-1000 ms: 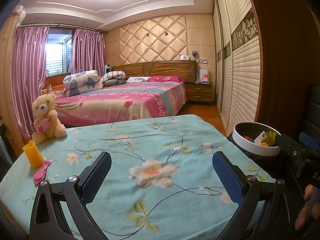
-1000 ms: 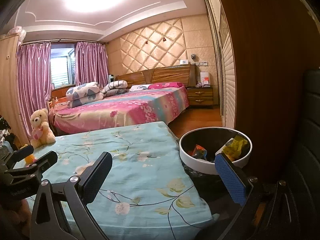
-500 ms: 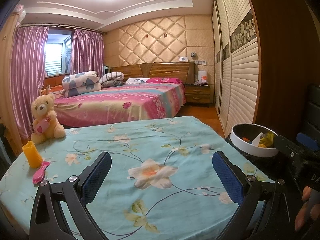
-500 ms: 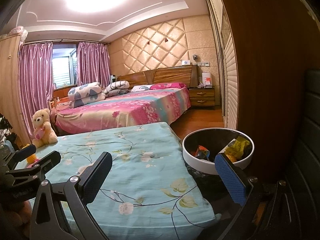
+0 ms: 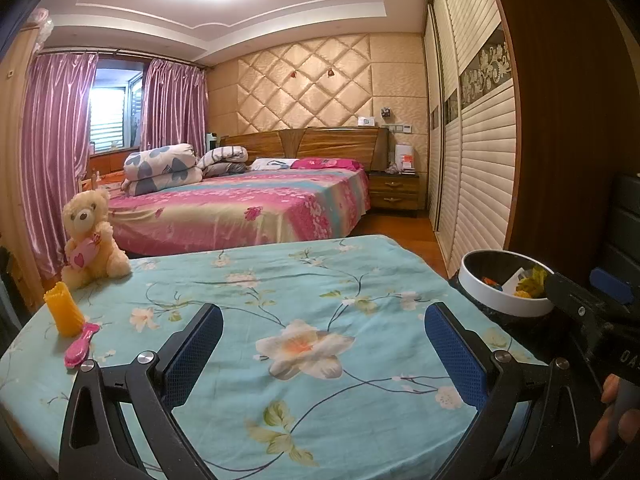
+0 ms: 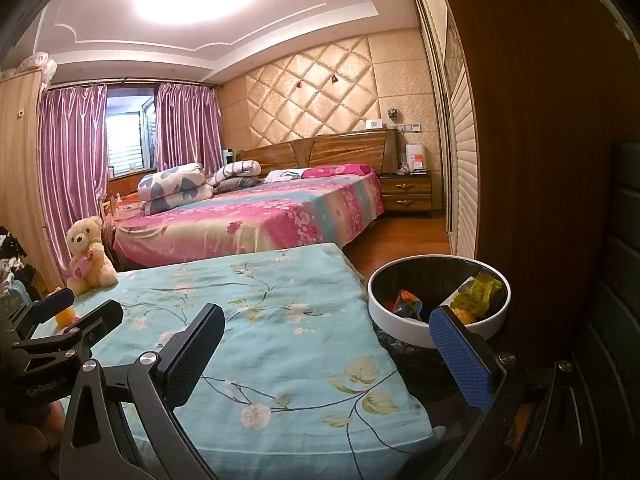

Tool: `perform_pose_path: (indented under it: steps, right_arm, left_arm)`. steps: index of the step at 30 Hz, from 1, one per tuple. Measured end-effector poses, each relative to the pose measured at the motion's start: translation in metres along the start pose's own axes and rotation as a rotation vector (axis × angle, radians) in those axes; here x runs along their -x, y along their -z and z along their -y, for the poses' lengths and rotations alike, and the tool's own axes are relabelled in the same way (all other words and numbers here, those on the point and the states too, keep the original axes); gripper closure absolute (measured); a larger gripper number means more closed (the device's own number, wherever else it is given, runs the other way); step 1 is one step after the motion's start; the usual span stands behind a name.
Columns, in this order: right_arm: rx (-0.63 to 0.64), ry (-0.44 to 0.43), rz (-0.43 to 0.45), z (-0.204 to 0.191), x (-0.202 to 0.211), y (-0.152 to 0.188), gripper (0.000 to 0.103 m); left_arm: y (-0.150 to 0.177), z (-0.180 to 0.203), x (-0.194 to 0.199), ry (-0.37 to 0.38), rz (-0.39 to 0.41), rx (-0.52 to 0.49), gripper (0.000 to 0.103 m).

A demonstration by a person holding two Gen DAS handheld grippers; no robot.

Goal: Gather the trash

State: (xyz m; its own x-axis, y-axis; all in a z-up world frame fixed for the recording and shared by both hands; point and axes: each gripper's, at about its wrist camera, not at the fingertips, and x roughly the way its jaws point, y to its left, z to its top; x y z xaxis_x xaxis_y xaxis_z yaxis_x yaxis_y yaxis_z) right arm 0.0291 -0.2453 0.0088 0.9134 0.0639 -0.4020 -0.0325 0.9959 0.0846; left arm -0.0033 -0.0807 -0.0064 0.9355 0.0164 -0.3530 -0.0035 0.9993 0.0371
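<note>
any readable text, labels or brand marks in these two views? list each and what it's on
"DAS": partial white lettering on the right gripper's black body, cut off at the edge of the left wrist view.
Embossed lettering on the left gripper's body in the right wrist view: too blurred to read.
Printing on the yellow wrapper in the trash bin: too small.
White box with an orange label on the nightstand: unreadable.
</note>
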Motion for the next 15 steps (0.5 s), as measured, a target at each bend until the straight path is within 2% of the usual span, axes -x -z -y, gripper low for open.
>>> perform_pose_path:
  steps: [15]
  right_arm:
    - [-0.002, -0.009, -0.004, -0.0034, 0.0016, 0.0006, 0.0]
  left_arm:
    - [-0.0006, -0.0008, 0.0003, 0.001, -0.002, 0.002, 0.001]
